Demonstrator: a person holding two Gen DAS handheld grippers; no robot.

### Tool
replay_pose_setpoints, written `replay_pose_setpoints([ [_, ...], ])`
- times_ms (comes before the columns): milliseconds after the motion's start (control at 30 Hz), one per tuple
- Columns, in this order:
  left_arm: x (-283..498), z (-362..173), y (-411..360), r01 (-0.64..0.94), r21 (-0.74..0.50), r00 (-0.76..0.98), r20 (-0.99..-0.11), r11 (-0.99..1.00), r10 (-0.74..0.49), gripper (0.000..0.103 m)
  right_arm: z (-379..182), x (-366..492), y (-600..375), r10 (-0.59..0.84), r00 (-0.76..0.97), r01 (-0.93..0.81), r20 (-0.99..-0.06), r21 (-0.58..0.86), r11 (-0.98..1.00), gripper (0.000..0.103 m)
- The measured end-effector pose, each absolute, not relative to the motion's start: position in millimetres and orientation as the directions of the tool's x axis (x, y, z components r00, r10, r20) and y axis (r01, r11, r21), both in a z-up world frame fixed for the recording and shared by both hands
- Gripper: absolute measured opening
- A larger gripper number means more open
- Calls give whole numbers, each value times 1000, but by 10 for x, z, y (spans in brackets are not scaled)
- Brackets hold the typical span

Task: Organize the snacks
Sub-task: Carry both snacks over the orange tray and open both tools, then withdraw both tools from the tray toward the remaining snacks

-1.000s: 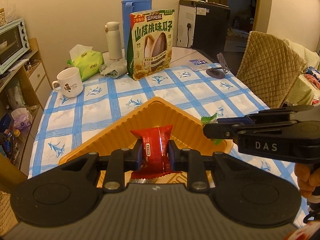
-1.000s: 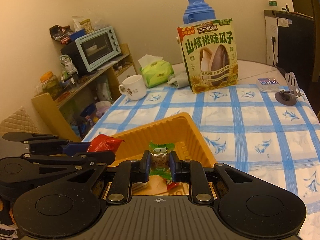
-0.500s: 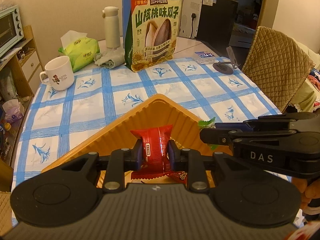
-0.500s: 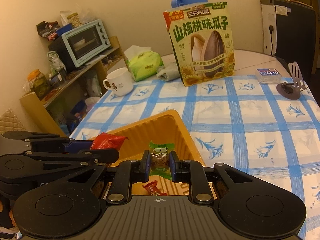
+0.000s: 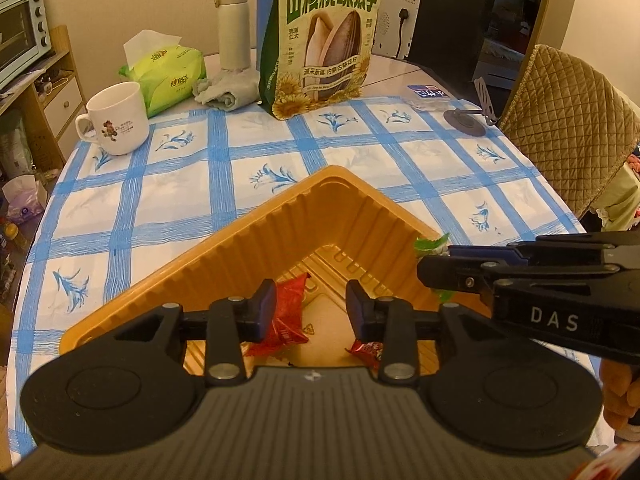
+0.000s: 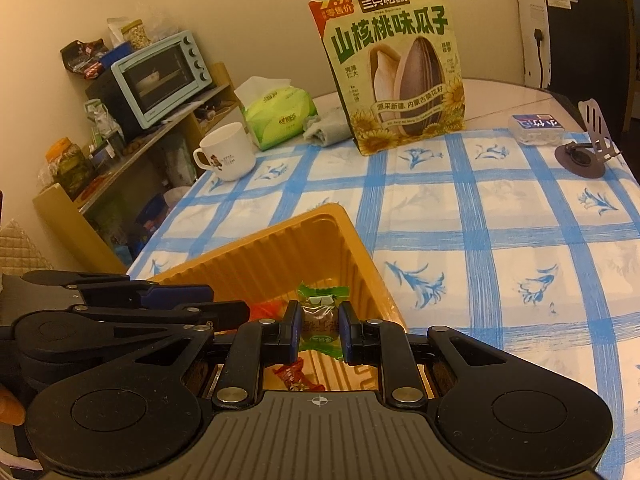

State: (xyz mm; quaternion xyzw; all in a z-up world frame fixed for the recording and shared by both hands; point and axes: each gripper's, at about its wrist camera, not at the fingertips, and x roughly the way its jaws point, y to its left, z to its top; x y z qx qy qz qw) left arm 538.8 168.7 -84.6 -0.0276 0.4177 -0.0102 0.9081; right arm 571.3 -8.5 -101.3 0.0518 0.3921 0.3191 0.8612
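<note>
An orange ribbed tray (image 5: 332,178) (image 6: 320,218) sits on the blue-checked tablecloth near the front edge. My left gripper (image 5: 311,312) hangs over it with its jaws opening. The red snack packet (image 5: 289,316) lies loose between them, leaning on the left finger, over the tray floor. A small red candy (image 5: 366,350) (image 6: 294,376) rests in the tray. My right gripper (image 6: 320,332) is shut on a green-wrapped candy (image 6: 320,320) just above the tray's inside. From the left wrist view the right gripper (image 5: 434,270) enters at the right with the green candy (image 5: 430,245) at its tip.
A tall sunflower-seed bag (image 5: 324,36) stands at the back, with a white mug (image 5: 116,118), a green tissue pack (image 5: 164,74), a white flask (image 5: 234,24) and a grey cloth (image 5: 226,92) beside it. A phone stand (image 5: 468,120) and a quilted chair (image 5: 568,120) are on the right.
The left jaws have parted and the red packet has slipped lower, out of their grip. Both grippers came down closer over the tray. The right one still grips the green candy.
</note>
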Motion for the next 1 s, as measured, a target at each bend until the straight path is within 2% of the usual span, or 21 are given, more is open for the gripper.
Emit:
replay_pose_setpoints([
  [133,5351,-833,1747,-19,-66,647,-761,998,-38,36,-1021,5725,-60,592,486,-514,-643,338,788,20],
  [200,5324,-822,1787,-30,-65,648,-761,997,-30,41,-1023,5735,-50,595,482,-517,-643,340,786,20],
  [633,5198,-752,1997,-76,-72,655,-756,995,-5,48,-1024,5788,130,592,483,-534,-645,319,783,20],
  [700,5180,-746,2021,-83,-75,653,-757,994,-2,54,-1015,5783,151,595,491,-535,-637,318,783,20],
  [800,5137,-729,2045,-95,-74,656,-755,993,7,58,-996,5777,172,604,489,-537,-629,329,777,21],
  [867,5104,-714,2055,-101,-71,657,-754,992,13,62,-977,5760,172,608,496,-535,-620,333,776,34],
  [900,5084,-703,2058,-101,-72,659,-752,992,13,64,-960,5740,159,613,505,-533,-607,339,775,54],
  [933,5062,-692,2061,-101,-73,661,-750,992,13,65,-943,5718,144,618,516,-533,-593,342,774,66],
  [1000,5013,-671,2064,-104,-72,663,-748,992,15,67,-905,5688,133,619,519,-536,-589,340,773,67],
])
